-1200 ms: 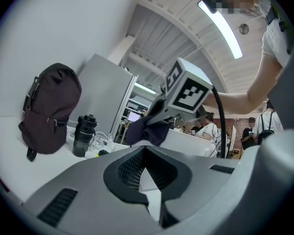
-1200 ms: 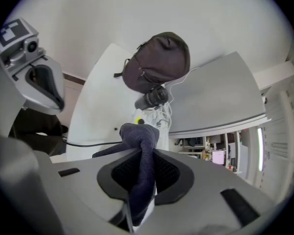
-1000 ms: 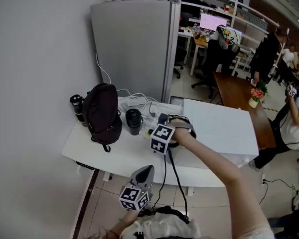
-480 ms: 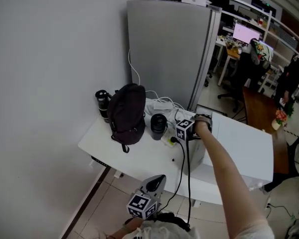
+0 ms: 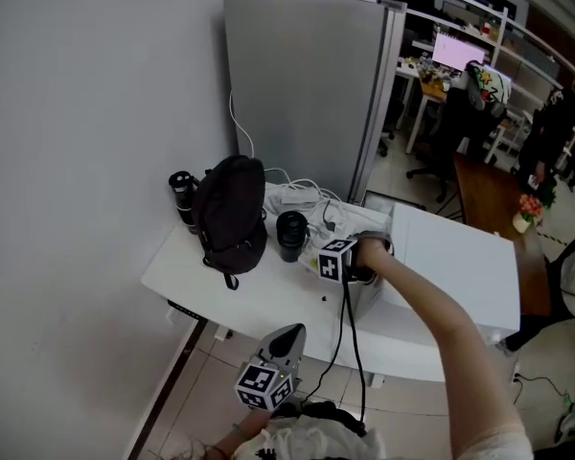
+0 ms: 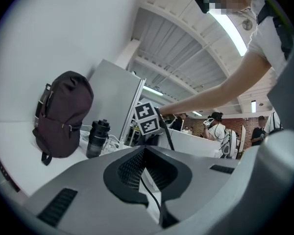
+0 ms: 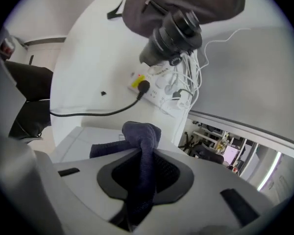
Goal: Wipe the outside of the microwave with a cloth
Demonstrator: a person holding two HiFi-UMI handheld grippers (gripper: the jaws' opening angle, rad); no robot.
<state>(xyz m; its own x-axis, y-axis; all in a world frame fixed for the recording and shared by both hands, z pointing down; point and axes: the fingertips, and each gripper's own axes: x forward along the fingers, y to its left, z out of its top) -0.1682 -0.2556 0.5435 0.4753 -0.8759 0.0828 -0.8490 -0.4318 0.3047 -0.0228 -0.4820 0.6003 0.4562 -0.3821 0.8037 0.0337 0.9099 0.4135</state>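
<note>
One soft, nubby dark-blue cloth (image 7: 142, 131) sits pinched in the right hand-held gripper (image 7: 141, 161), beside the boxy white microwave (image 5: 460, 247). Left hand-held gripper (image 6: 146, 164) is closed, empty.

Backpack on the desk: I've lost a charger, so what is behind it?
A black bottle stands by the wall behind the left side of the backpack, partly covered. White cables lie behind its right side. The desk directly behind it is hidden.

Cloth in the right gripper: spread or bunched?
Bunched: the dark cloth is pinched in the right gripper, a wad poking out.
</note>
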